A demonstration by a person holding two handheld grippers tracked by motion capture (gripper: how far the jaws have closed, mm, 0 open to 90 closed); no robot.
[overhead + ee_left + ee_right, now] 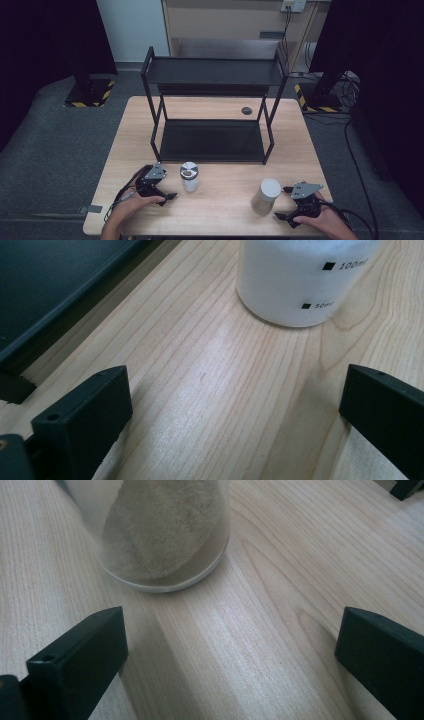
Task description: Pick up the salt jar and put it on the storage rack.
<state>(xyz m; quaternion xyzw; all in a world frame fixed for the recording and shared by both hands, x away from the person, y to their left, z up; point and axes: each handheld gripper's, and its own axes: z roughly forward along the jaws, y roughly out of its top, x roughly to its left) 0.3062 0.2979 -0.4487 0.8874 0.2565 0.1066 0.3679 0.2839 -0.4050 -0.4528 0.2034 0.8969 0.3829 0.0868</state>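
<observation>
bare table (225, 200) between 2 jars, rack (212, 115) blocking behind

High view above the table (220, 200) — gripper views low, close, forward.

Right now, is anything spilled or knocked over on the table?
No, nothing stands out. The white plastic bottle with printed volume marks and the clear jar of tan powder both stand upright on the light wooden table, no spill around them. The black metal two-tier shelf stands straight.
</observation>
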